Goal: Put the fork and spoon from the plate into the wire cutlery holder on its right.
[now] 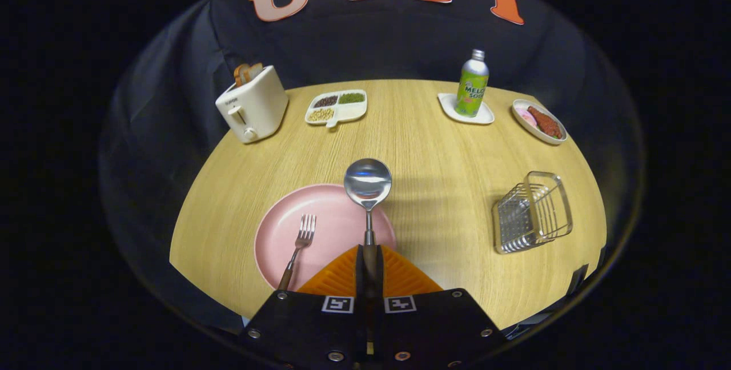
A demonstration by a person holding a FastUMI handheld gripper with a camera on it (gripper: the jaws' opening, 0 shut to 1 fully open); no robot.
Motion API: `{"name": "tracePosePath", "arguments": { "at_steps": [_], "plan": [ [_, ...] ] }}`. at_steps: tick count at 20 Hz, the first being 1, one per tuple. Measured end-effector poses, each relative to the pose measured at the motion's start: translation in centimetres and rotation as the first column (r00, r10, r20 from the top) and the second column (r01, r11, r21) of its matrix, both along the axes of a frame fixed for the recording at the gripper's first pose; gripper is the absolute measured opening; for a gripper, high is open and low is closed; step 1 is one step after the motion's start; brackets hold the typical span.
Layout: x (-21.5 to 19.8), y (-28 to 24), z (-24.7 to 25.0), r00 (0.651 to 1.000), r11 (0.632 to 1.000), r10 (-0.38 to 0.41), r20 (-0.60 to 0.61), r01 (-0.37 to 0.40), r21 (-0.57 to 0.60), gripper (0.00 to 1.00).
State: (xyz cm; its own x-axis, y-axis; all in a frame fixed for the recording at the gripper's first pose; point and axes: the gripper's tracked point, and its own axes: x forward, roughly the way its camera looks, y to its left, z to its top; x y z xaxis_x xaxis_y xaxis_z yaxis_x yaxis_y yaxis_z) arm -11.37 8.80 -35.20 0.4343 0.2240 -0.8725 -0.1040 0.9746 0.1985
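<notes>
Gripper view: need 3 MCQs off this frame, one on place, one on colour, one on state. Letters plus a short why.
1. Where is the wire cutlery holder?
A. on the plate
B. on the table, right of the plate
C. behind the toaster

2. What colour is the plate?
A. pink
B. white
C. green

3. What is the gripper doing?
A. open above the fork
B. shut on nothing
C. shut on the spoon's handle

Answers:
1. B: the holder stands on the wooden table, well apart from the plate on its right.
2. A: the round plate just ahead of the fingers is pink.
3. C: both orange fingers press on the handle of the spoon, whose bowl juts out beyond them past the plate's far rim; the fork lies on the plate to the left.
</notes>
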Motion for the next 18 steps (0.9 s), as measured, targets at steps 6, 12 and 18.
{"name": "tracePosePath", "arguments": {
  "at_steps": [6,12,18],
  "plan": [
    [1.7,-7.7,4.0,0.991,0.994,-0.088,0.102,0.094,-0.056,0.05],
    [1.9,-15.4,5.4,0.983,0.977,-0.141,0.115,0.157,-0.143,0.05],
    [0.6,-18.9,3.6,0.994,0.971,-0.111,0.020,0.113,-0.209,0.05]
  ]
}}
